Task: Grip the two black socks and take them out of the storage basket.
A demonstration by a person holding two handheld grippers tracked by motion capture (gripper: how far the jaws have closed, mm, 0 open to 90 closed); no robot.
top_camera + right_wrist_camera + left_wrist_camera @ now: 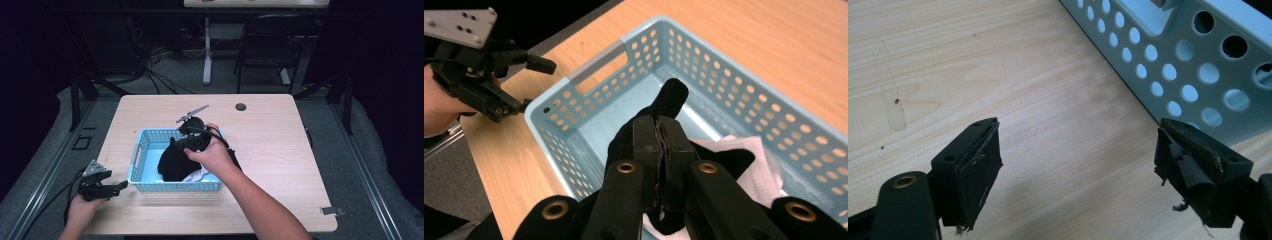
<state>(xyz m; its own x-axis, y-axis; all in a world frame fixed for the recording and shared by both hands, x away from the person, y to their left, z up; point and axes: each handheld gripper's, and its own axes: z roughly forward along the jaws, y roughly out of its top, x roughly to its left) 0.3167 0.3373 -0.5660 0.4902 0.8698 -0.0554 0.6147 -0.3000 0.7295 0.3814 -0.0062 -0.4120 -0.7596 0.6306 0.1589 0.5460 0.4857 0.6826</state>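
My right claw point(663, 150) is clamped on a black cloth point(172, 162) in the blue basket point(142, 150), centre of the high view. My left claw point(1078, 165) gapes empty over the counter point(998, 65), lower left.

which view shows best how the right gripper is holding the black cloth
The right gripper view: the right gripper has its jaws pinched shut on a fold of the black cloth above the blue basket. The high view shows the cloth hanging darkly below the hand.
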